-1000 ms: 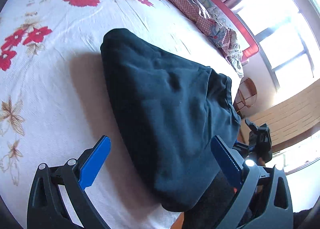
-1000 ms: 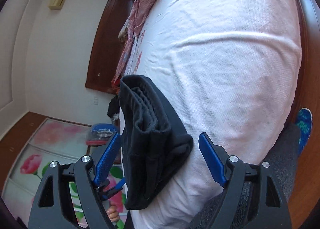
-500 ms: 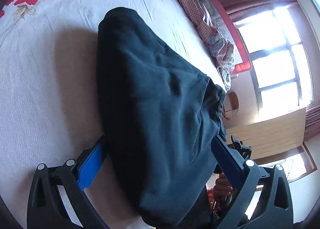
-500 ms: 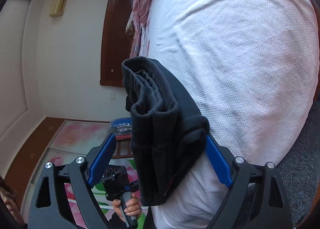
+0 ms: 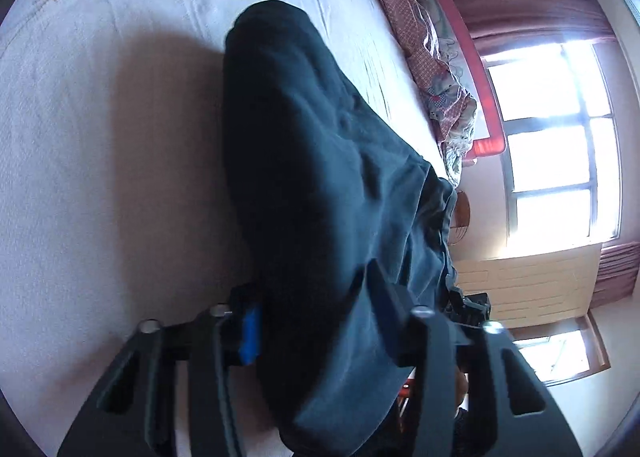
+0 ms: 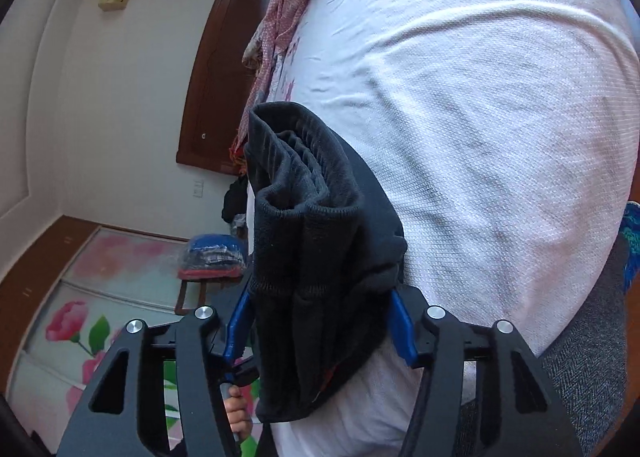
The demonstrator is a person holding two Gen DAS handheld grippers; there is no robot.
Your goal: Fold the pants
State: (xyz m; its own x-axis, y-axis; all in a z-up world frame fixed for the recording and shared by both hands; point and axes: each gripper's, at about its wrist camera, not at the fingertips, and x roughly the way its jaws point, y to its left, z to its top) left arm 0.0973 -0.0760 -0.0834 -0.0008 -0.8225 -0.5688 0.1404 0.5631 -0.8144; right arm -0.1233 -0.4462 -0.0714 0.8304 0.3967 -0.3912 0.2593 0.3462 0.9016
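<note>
The dark folded pants lie as a thick bundle on the white flowered bed sheet. My left gripper is shut on one end of the bundle, its blue pads pressed into the cloth. In the right wrist view the stacked, ribbed layers of the pants face me. My right gripper is shut on that end, with blue pads on both sides of the stack. The bundle's underside is hidden.
A crumpled pink checked blanket lies along the bed's far side by a red headboard. A bright window is beyond it. A dark wooden door and a flowered floor mat show past the bed's edge. A grey trouser leg is close.
Both grippers have moved forward onto the ends of the folded pants and closed from wide open to gripping the cloth.
</note>
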